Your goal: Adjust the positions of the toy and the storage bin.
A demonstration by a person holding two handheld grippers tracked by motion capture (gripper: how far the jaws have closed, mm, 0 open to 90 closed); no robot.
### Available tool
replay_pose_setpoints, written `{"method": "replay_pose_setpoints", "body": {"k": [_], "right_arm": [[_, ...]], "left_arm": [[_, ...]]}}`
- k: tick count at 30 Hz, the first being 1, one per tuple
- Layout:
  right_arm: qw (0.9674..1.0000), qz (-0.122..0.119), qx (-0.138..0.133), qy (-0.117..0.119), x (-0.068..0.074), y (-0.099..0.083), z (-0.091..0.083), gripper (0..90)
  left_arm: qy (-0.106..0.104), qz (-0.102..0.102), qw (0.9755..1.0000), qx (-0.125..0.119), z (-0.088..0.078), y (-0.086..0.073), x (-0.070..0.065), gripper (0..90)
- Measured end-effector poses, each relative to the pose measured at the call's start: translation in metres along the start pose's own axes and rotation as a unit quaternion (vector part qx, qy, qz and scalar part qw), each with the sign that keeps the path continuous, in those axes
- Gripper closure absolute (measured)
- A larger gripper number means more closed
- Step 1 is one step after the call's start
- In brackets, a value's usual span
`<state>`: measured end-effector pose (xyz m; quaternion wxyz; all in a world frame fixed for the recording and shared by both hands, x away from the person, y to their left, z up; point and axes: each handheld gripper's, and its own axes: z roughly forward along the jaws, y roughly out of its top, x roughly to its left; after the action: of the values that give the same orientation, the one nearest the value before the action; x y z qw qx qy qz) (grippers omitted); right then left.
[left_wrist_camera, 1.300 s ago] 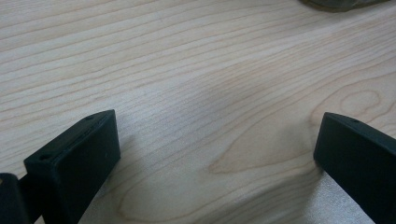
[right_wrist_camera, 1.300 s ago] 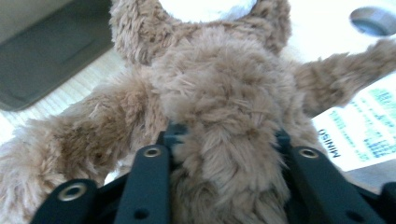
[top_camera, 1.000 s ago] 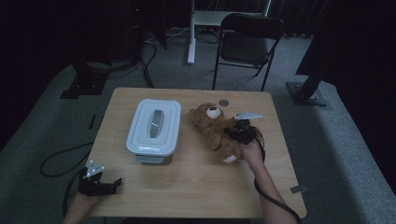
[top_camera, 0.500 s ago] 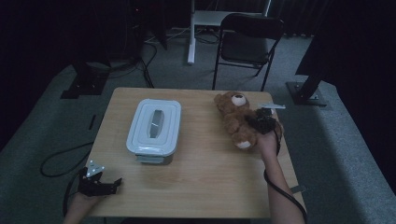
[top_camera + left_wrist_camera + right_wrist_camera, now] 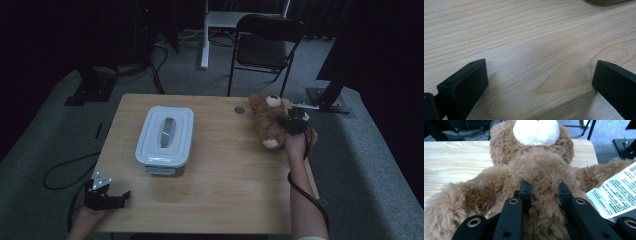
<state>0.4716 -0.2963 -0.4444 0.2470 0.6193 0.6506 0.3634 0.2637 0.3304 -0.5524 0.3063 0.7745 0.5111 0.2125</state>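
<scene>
Resting at the worktop's [image 5: 225,200] seven o'clock corner, the left hand-held gripper [image 5: 107,196] stood with jaws apart over bare, pale woodgrain. Farther off, at two o'clock, the right hand-held gripper [image 5: 543,192] was clamped on the shaggy brown teddy bear [image 5: 267,120], jaw tips buried in fur, its paper tag [image 5: 615,192] cut off.

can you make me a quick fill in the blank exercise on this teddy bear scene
1. The right gripper is clamped on the brown ____.
2. The lidded container on the table is coloured ____.
3. The left gripper rests by the table's near edge with its jaws ____.
4. Behind the table stands a dark folding ____.

Missing words: teddy bear; white; open; chair
</scene>
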Motion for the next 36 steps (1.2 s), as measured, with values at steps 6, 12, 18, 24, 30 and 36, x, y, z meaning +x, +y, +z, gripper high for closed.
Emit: {"method": "replay_pose_setpoints", "body": {"k": [6,12,18,24,30,36], "right_arm": [[0.9997,0.014,0.02,-0.006,-0.001,-0.022,0.02,63.4],[0.9995,0.025,0.003,0.019,-0.006,-0.027,0.009,41.2],[0.9988,0.035,0.003,0.034,-0.006,-0.029,-0.006,36.7],[0.998,0.044,-0.005,0.046,-0.008,-0.041,-0.021,32.0],[0.9966,0.042,-0.014,0.07,-0.006,-0.053,-0.037,27.4],[0.9955,0.002,-0.02,0.092,0.01,-0.057,-0.046,16.6]], "left_arm": [[0.0,0.0,1.0,0.0,0.0,0.0,0.0,1.2],[0.001,0.0,1.0,0.0,0.0,0.0,0.0,1.2],[0.001,0.0,1.0,0.0,0.0,0.0,0.0,1.1],[0.001,0.0,1.0,0.0,0.0,0.0,0.0,1.2],[0.0,0.0,1.0,0.0,0.0,0.0,0.0,1.1],[-0.008,-0.006,0.9999,-0.004,-0.001,0.0,0.002,1.1]]}}
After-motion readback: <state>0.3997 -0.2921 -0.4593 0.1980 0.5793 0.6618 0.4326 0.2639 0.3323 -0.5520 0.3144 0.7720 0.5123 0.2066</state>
